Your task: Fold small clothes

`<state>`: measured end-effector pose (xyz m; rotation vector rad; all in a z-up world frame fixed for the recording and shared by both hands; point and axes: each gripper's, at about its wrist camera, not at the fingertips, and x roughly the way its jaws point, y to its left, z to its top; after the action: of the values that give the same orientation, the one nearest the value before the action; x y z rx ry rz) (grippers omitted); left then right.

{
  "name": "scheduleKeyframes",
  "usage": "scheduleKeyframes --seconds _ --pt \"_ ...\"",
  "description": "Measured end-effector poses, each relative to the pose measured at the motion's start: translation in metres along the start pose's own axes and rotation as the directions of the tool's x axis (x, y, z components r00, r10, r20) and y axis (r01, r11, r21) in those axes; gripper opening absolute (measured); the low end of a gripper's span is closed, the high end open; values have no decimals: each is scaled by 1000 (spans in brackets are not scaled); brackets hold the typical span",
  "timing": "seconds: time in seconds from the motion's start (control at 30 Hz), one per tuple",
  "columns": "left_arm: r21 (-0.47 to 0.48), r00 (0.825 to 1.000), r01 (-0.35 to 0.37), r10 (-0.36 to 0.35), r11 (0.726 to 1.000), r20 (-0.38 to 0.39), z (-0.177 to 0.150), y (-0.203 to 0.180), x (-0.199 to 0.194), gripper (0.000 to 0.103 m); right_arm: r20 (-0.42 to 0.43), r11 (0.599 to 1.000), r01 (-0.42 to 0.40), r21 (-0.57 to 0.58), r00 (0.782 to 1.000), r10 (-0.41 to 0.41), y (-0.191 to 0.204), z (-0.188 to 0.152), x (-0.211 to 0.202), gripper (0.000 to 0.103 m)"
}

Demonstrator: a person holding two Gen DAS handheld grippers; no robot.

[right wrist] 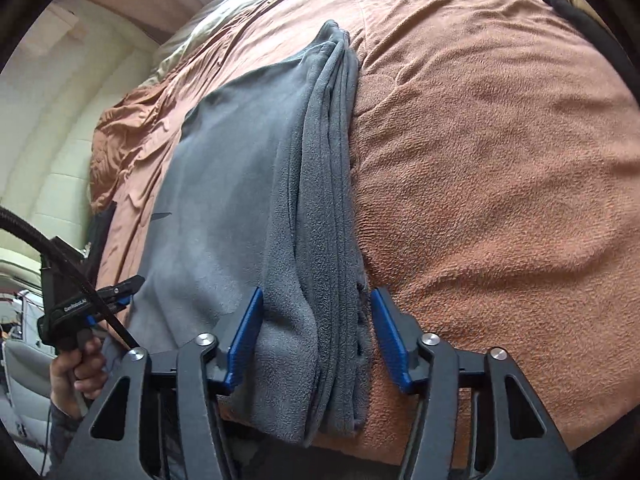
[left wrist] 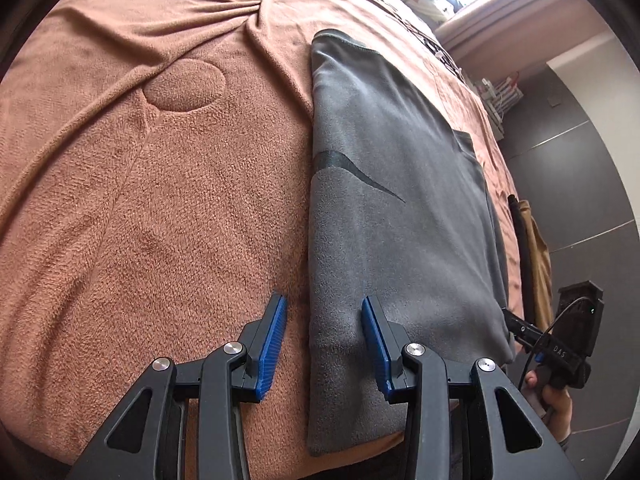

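A folded grey fleece garment (left wrist: pixel 384 184) is laid flat on a bed covered by a rust-brown terry blanket (left wrist: pixel 152 200), its long edges running away from both cameras and its near end reaching the blanket's front edge. In the right wrist view the garment (right wrist: pixel 248 200) is seen stacked in several layers, the folded edges bunched along its right side. A dark curved stripe is shown crossing the top layer in the left wrist view. The blanket is creased and gathered toward the far end of the bed, where paler bedding is glimpsed.

The left gripper (left wrist: pixel 324 344) is held with its blue-padded fingers (left wrist: pixel 274 344) spread wide over the garment's left edge near the front, one finger above the blanket and the other above the fleece; nothing is gripped. The right gripper (right wrist: pixel 316 340) is likewise held wide open, its blue-padded fingers (right wrist: pixel 390 340) straddling the layered right edge without closing on it. Each gripper is seen from the other's camera, gripped by a person's hand (right wrist: pixel 76 372).
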<state>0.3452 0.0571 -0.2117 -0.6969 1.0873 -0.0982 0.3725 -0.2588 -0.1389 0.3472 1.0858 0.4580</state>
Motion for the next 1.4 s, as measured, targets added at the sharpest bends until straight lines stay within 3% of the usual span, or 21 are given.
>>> scheduleKeyframes --seconds 0.43,0.73,0.77,0.8,0.87,1.03,1.4 --pt "-5 999 32 -32 999 -10 10 3 3 41 14 996 -71 55 997 70 -22 -2 0 49" --pt "8 996 74 -74 997 -39 -11 0 0 40 5 993 -104 63 995 104 -19 -12 -3 49" --pt "24 997 63 -62 998 -40 -13 -3 1 30 9 993 -100 63 995 99 -17 -13 -2 46" --pt "32 998 49 -48 998 -43 -13 -5 3 27 10 993 -94 65 996 94 -16 -14 -1 34" --pt "28 999 40 -39 999 -32 -13 -6 0 17 1 990 -118 82 993 118 -14 -14 1 21" --pt "49 998 59 -58 997 -27 -11 -7 -16 12 24 995 -89 53 996 87 4 -14 -6 16" --pt "78 995 94 -90 993 -53 -15 14 -53 11 -5 991 -131 20 991 131 36 -39 -10 16"
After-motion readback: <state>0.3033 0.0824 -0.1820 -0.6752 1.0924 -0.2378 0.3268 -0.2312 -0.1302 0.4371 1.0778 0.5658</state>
